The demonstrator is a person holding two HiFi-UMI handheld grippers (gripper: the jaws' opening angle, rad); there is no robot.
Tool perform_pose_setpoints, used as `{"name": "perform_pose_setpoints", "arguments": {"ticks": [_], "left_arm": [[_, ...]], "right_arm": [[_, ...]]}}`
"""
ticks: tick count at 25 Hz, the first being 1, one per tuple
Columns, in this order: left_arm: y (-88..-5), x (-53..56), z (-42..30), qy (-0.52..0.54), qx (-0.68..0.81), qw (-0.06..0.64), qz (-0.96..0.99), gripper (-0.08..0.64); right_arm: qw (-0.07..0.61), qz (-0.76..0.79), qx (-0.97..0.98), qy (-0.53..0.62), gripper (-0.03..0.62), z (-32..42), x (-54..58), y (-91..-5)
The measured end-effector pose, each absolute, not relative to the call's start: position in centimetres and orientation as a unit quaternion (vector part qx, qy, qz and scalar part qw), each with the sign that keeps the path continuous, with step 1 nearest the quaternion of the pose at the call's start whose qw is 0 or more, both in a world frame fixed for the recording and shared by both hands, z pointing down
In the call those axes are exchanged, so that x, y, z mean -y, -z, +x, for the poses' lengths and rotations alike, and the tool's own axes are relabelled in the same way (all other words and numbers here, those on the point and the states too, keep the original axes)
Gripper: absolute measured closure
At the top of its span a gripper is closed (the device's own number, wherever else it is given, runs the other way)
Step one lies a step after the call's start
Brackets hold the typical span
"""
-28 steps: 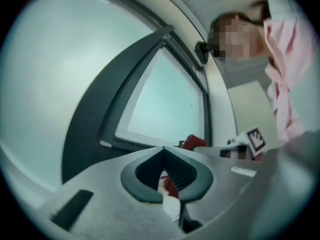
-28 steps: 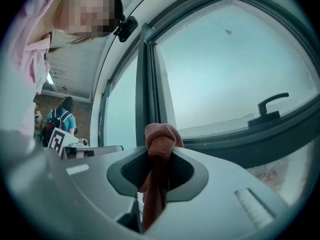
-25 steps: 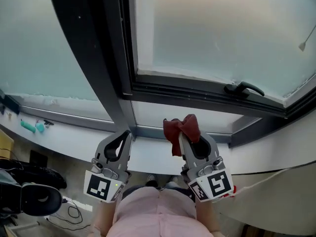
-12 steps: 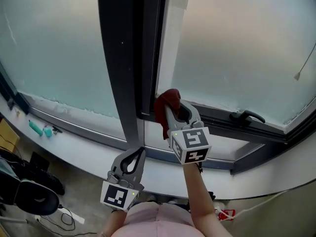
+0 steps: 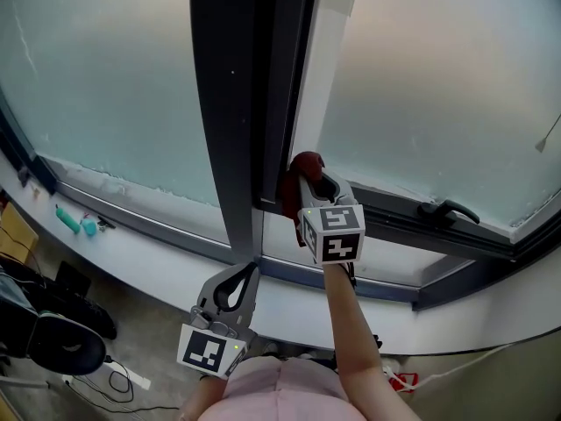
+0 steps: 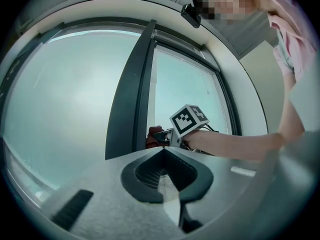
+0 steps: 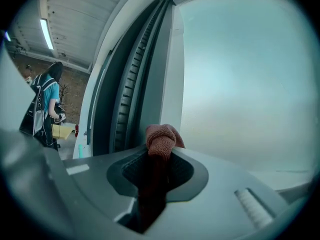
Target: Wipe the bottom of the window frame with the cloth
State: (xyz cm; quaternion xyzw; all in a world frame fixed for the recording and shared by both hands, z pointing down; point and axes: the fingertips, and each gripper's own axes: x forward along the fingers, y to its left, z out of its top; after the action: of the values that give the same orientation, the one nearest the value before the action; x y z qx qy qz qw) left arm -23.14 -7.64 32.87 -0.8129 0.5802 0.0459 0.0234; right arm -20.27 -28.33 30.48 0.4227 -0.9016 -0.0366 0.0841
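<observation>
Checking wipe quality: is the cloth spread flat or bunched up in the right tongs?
Bunched. The red cloth is a knotted wad clamped between the right tongs, none spread out.

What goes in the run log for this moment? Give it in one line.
right hand-held gripper: shut on cloth | cloth: by bottom corner of window frame, contact unclear | left hand-held gripper: shut, empty, held low

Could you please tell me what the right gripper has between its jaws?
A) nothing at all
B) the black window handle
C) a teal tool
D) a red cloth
D: in the right gripper view the red cloth sits clamped between the jaws of the right gripper, bunched up at their tips against the window.
</observation>
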Motion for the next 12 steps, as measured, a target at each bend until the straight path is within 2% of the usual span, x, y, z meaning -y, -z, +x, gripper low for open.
{"name": "perform_pose_setpoints", "arguments": {"ticks": [12], "left_arm": [[-33.4,8.8,-22.3,-0.034,-0.563,0.018,-0.826,0.567]], "right_arm": [[0.125,0.424,0.895,0.061,0.514,-21.1,28.5,-31.0]]}}
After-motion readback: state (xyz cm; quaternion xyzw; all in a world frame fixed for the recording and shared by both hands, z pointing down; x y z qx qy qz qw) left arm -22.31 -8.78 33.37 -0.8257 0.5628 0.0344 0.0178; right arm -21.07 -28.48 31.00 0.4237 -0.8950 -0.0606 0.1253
